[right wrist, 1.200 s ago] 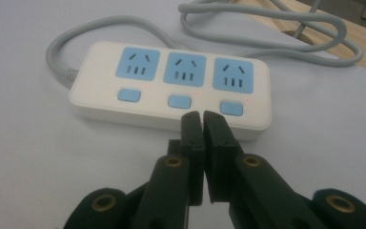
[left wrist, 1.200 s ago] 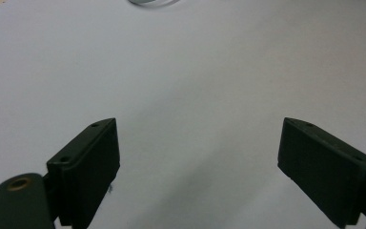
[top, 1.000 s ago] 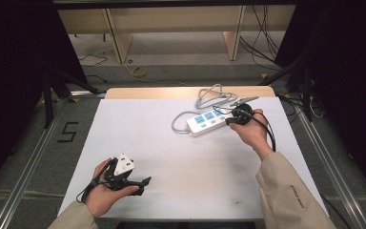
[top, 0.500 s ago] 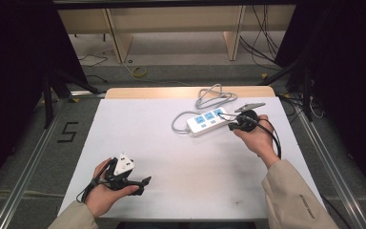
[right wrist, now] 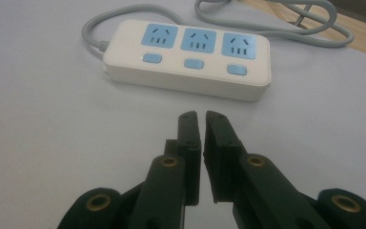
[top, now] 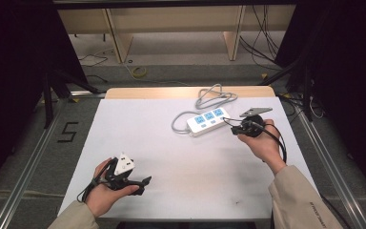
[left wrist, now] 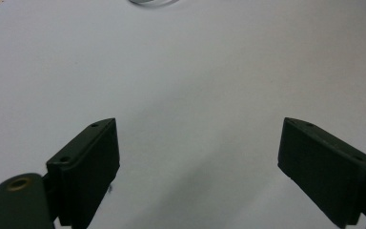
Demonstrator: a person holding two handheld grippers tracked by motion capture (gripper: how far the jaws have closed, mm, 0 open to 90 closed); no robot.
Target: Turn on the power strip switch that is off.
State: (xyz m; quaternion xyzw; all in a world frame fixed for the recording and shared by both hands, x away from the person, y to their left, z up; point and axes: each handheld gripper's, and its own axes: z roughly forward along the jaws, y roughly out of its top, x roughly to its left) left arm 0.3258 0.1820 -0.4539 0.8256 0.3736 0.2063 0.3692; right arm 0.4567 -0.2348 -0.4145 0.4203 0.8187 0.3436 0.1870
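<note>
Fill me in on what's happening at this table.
A person sits at a white table with a gripper in each hand. The right gripper is shut with nothing in it, pointed at a white power strip with three blue sockets, close but not touching. The left gripper is open over bare table near the front edge.

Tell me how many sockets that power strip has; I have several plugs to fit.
3. The power strip has three blue sockets in a row along its top: one at the cord end, one in the middle, one at the far end.
</note>
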